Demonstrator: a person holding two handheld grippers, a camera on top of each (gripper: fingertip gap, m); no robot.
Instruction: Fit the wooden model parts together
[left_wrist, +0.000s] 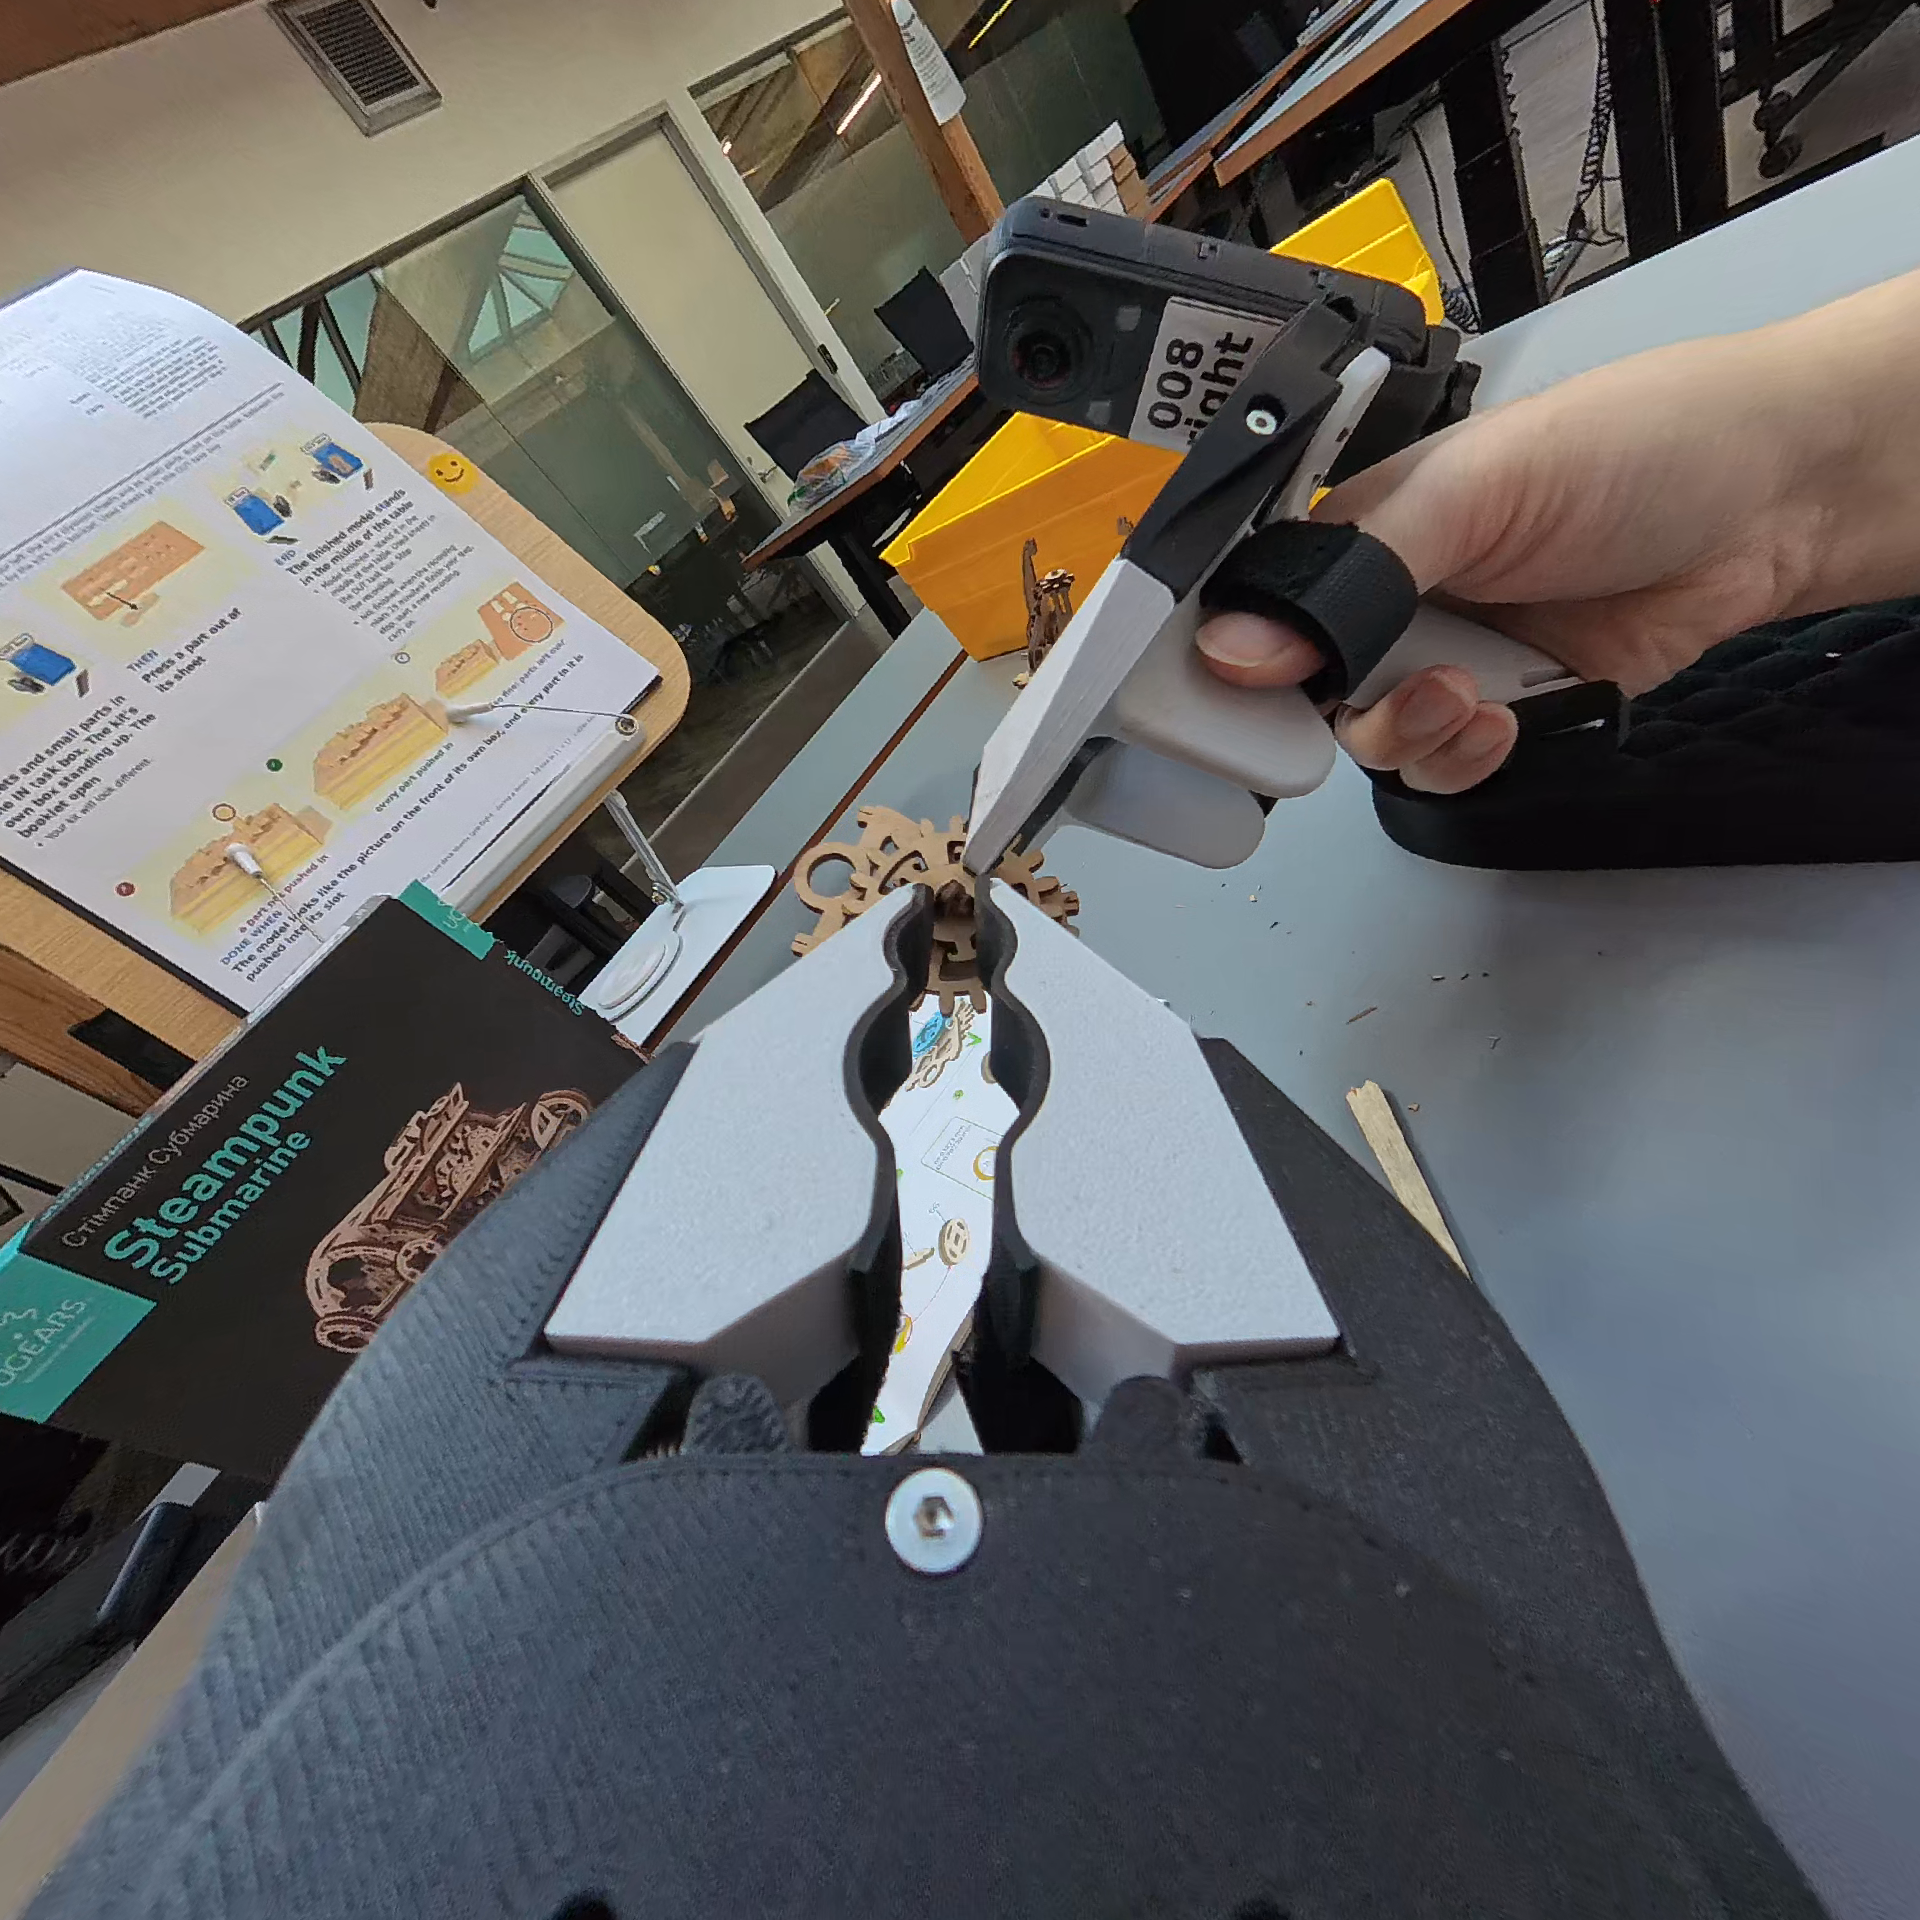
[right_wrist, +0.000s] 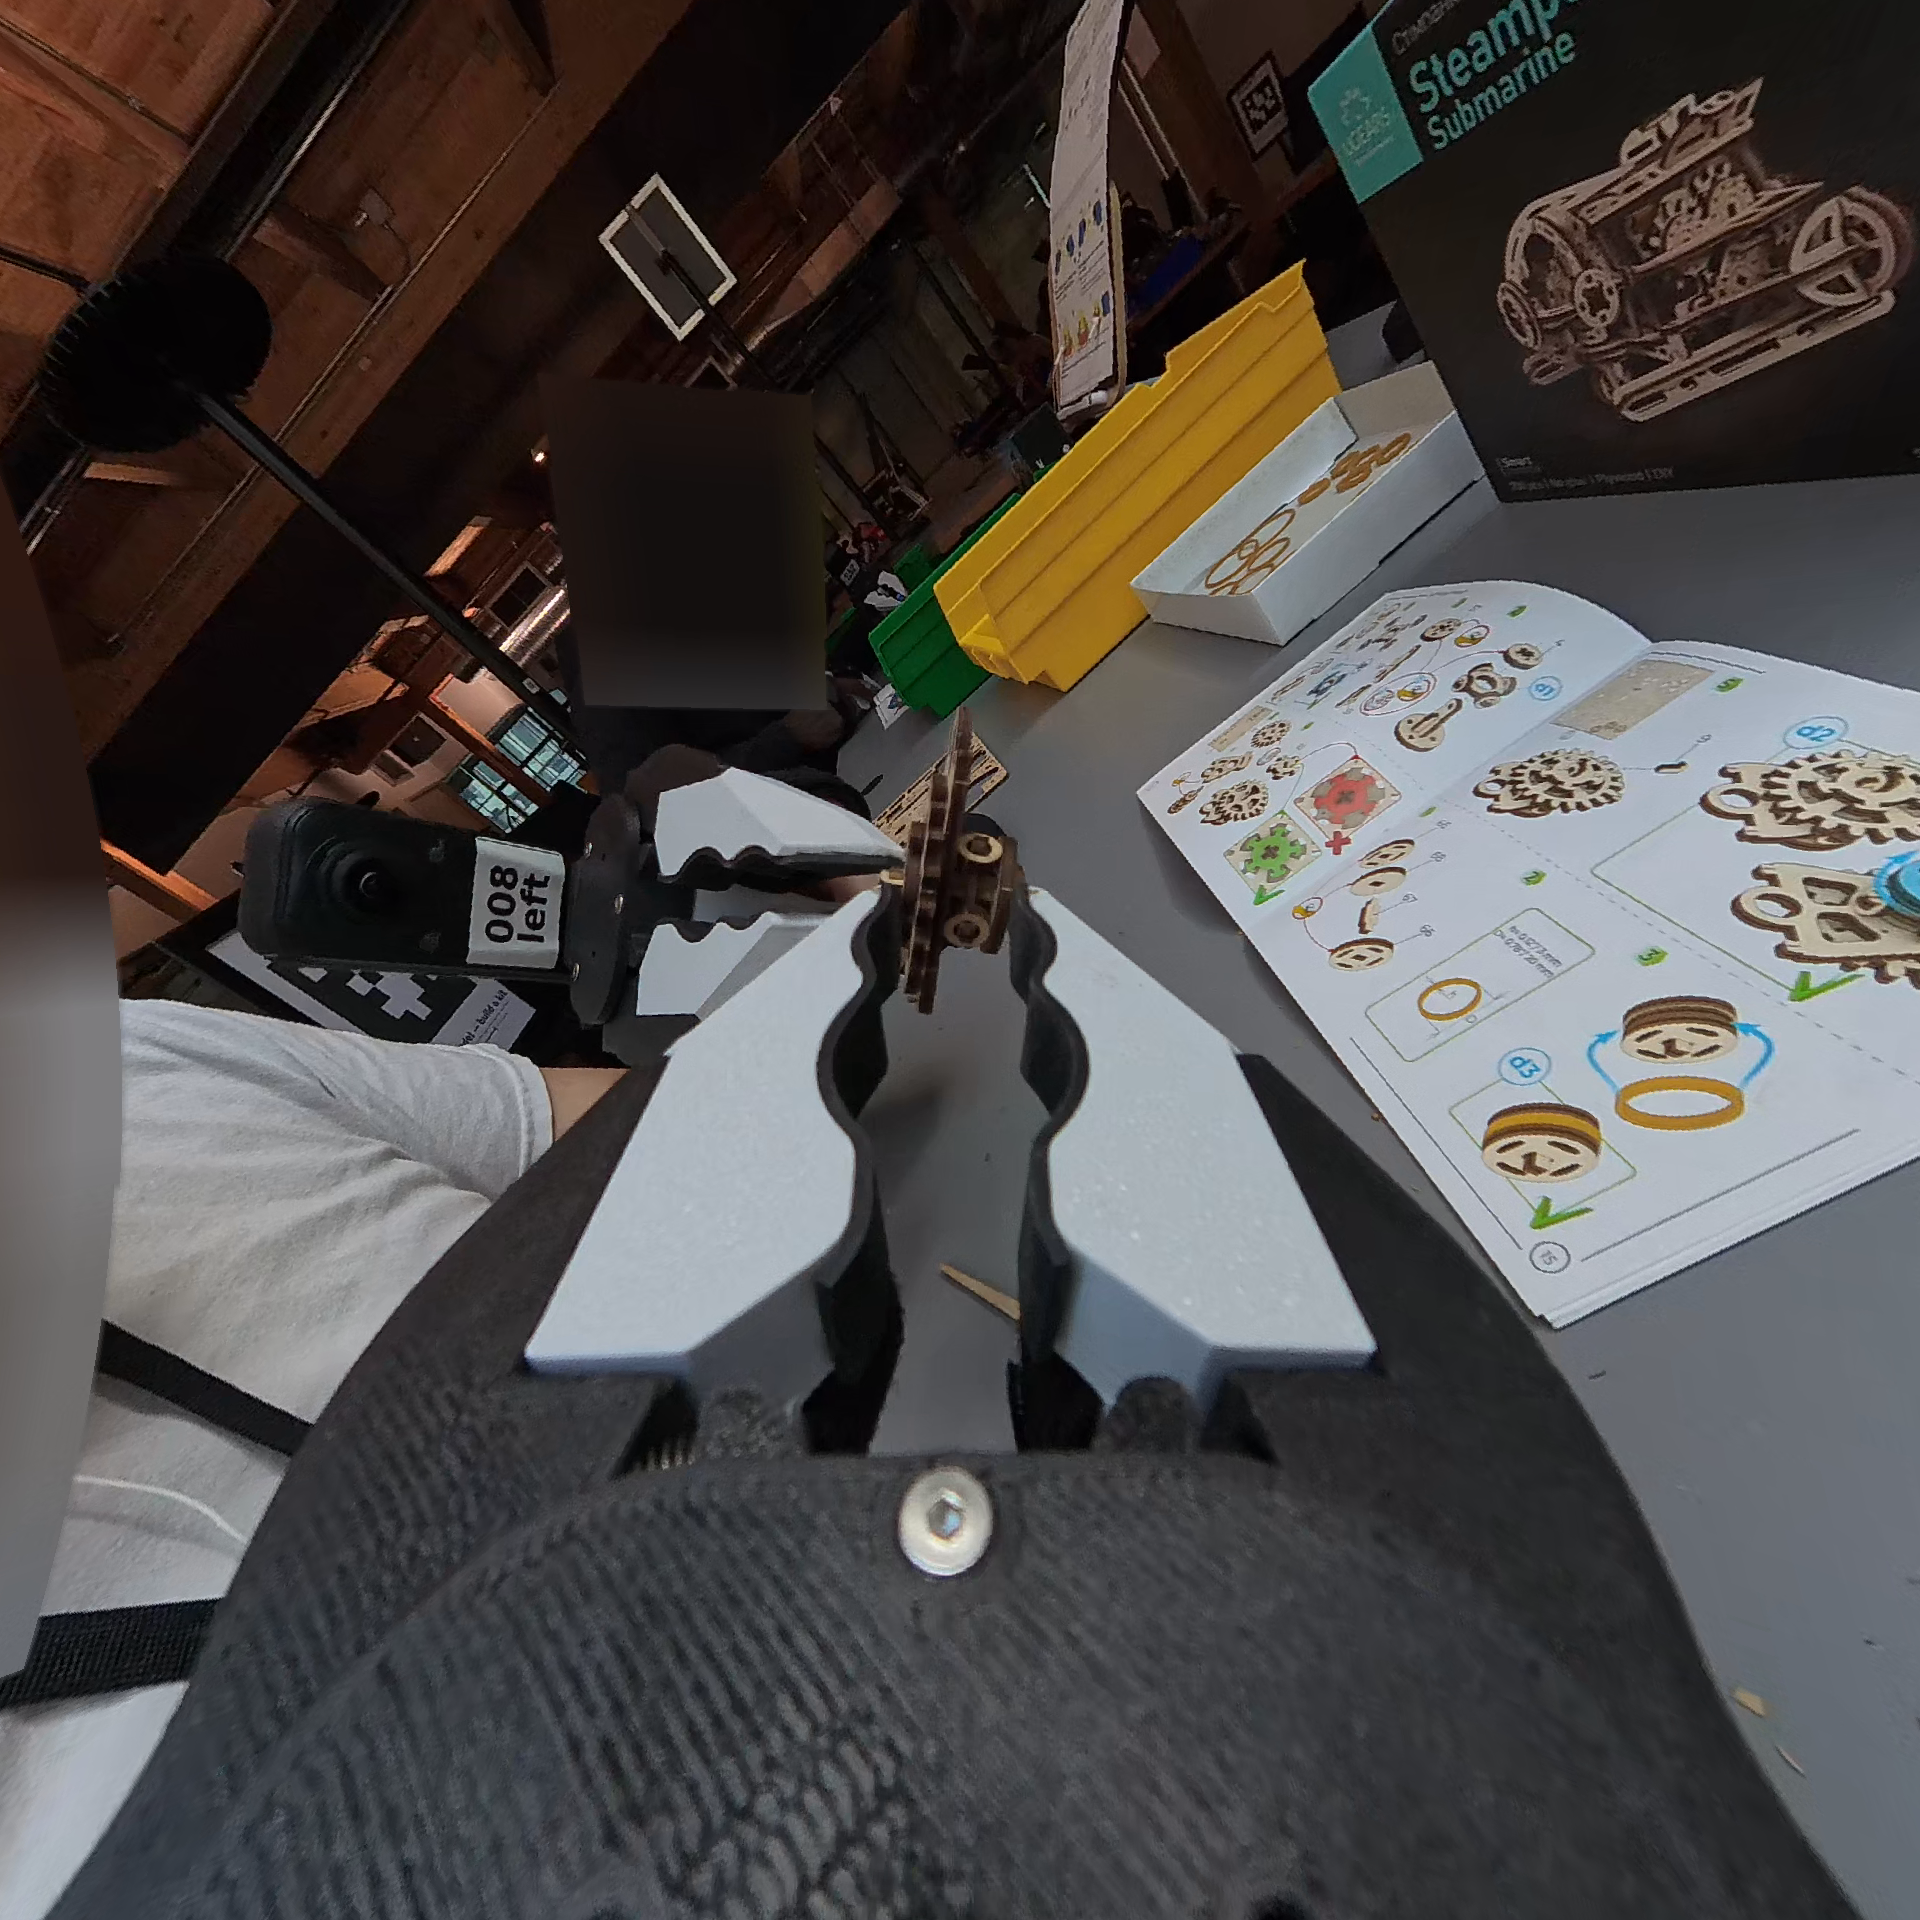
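A wooden gear assembly (left_wrist: 862, 868) is held in the air above the grey table (left_wrist: 1558, 1143) by both grippers. My left gripper (left_wrist: 951, 896) is shut on a small part at the gear's centre. My right gripper (right_wrist: 951, 904) is shut across the gear disc and its round hub (right_wrist: 977, 883). In the left wrist view the right gripper (left_wrist: 977, 857) comes down from the upper right, held by a person's hand. In the right wrist view the left gripper (right_wrist: 891, 857) reaches in from the left, tips against the gear. The fingers hide much of the assembly.
An open instruction booklet (right_wrist: 1558, 935) lies on the table to the right. The dark kit box (right_wrist: 1662, 260) stands behind it. A white tray with wooden parts (right_wrist: 1299, 582), a yellow bin (right_wrist: 1143, 499) and a green bin (right_wrist: 914, 644) stand farther back. A wood splinter (left_wrist: 1397, 1153) lies on the table. Less than 4 cm separates the two grippers' tips.
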